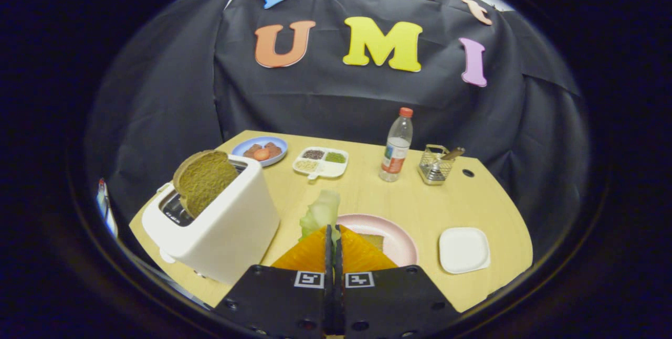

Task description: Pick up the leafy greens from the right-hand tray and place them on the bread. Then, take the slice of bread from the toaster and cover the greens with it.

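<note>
My gripper (333, 230) is shut on a pale green leafy piece (321, 213) that sticks up from between the fingertips. Just beyond and below the fingers lies a pink plate (399, 239) with a slice of bread (374, 240) on it, partly hidden by the fingers. To the left stands a white toaster (226, 223) with a brown bread slice (203, 179) poking out of its slot at a tilt. A small white square tray (464, 250) lies bare to the right of the plate.
At the back of the wooden table (493, 197) stand a blue plate with food (261, 150), a white divided dish with grains (321, 162), a plastic bottle with a red cap (396, 146) and a wire basket (437, 165).
</note>
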The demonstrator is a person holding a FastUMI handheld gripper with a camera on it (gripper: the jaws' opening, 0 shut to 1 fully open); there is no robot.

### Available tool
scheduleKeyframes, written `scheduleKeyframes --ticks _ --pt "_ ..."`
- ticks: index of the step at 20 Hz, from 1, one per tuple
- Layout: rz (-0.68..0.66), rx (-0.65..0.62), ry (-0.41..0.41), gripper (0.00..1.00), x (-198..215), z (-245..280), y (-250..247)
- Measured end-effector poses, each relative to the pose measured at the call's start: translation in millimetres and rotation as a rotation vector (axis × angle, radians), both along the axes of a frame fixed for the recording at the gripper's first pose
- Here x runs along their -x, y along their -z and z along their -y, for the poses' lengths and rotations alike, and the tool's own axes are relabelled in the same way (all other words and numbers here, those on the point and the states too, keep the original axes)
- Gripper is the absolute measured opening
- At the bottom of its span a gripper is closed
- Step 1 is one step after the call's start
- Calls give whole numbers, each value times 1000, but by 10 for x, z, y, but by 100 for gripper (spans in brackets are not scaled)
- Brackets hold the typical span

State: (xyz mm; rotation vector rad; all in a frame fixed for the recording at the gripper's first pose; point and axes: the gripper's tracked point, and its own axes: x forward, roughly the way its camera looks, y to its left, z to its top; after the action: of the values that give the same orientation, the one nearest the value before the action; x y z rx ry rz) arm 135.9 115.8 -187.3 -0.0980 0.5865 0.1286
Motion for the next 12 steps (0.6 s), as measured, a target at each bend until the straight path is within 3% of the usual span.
scheduleKeyframes --ticks 4,12 --pt "-19 -13 -9 0 -92 -113 149" --pt "-115 -22 78 0 -511 485 623"
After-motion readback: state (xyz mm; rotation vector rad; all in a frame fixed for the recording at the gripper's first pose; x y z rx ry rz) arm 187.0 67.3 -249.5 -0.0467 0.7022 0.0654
